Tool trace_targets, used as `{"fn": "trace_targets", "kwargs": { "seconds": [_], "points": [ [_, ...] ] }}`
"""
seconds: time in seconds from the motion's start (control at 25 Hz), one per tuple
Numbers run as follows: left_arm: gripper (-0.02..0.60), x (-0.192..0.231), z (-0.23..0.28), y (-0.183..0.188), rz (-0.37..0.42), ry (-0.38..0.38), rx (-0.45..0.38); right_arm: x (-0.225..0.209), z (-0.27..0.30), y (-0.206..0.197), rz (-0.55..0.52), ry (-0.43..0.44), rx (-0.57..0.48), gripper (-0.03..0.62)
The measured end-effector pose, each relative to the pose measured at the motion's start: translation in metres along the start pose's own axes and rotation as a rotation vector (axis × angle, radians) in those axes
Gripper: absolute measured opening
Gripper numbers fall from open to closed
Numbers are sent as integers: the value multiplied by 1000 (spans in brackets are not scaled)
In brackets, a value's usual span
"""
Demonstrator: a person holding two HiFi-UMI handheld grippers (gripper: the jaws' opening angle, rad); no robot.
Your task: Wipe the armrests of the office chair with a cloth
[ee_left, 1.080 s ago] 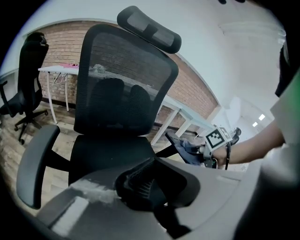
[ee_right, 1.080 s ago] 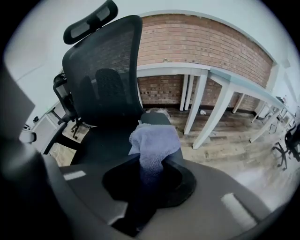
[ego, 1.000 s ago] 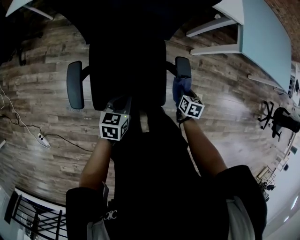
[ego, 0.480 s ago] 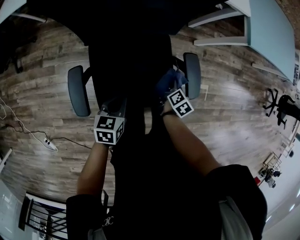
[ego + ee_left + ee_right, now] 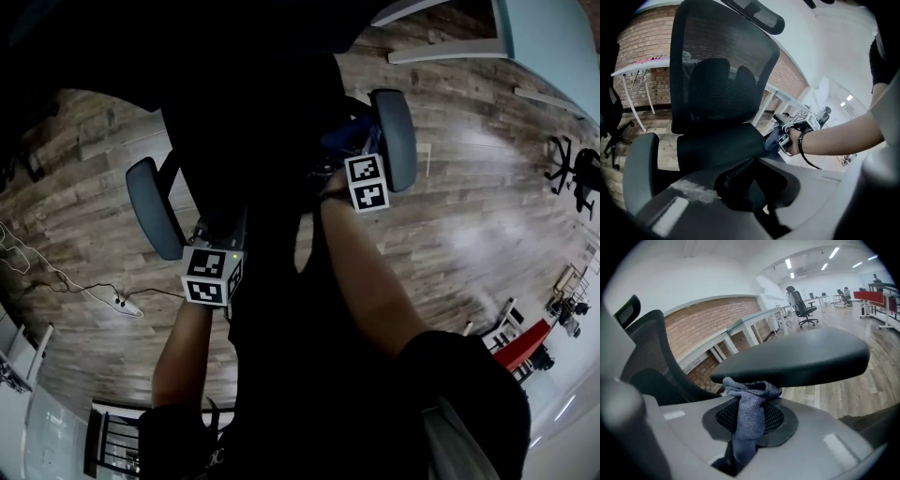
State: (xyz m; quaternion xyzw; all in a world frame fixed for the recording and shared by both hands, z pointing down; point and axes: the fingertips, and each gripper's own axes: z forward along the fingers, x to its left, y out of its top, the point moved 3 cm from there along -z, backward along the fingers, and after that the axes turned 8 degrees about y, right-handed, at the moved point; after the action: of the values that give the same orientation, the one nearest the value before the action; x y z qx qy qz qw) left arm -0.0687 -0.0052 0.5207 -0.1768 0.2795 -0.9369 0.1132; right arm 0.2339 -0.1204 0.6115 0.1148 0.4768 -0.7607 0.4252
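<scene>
A black office chair stands in front of me, with a mesh back (image 5: 722, 75) and seat (image 5: 717, 143). Its right armrest (image 5: 396, 139) fills the right gripper view as a dark pad (image 5: 797, 357). My right gripper (image 5: 352, 155) is shut on a blue-grey cloth (image 5: 749, 413), which is bunched against the armrest's inner edge and underside. The cloth (image 5: 345, 139) shows blue beside that armrest. The left armrest (image 5: 155, 206) has nothing on it. My left gripper (image 5: 223, 234) sits at the seat's front edge, jaws together (image 5: 750, 173). Whether it pinches the seat edge is hidden.
The floor (image 5: 469, 225) is wood plank. A white-legged table (image 5: 553, 47) stands at the back right and another (image 5: 642, 70) by the brick wall. A cable with a plug (image 5: 122, 305) lies on the floor at the left. More office chairs (image 5: 801, 305) stand farther off.
The right gripper has carried the cloth from the armrest's near end to its inner side. The head view has swung, shifting the chair. The left gripper stays at the seat front.
</scene>
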Motion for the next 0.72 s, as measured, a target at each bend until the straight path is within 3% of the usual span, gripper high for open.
{"fn": "trace_targets", "kwargs": {
  "seconds": [0.36, 0.72],
  "points": [
    [5, -10, 12, 5, 33, -53, 17, -10, 28, 5, -3, -35, -56, 72],
    [5, -8, 22, -11, 23, -54, 58, -29, 66, -31, 22, -66, 51, 75]
  ]
}}
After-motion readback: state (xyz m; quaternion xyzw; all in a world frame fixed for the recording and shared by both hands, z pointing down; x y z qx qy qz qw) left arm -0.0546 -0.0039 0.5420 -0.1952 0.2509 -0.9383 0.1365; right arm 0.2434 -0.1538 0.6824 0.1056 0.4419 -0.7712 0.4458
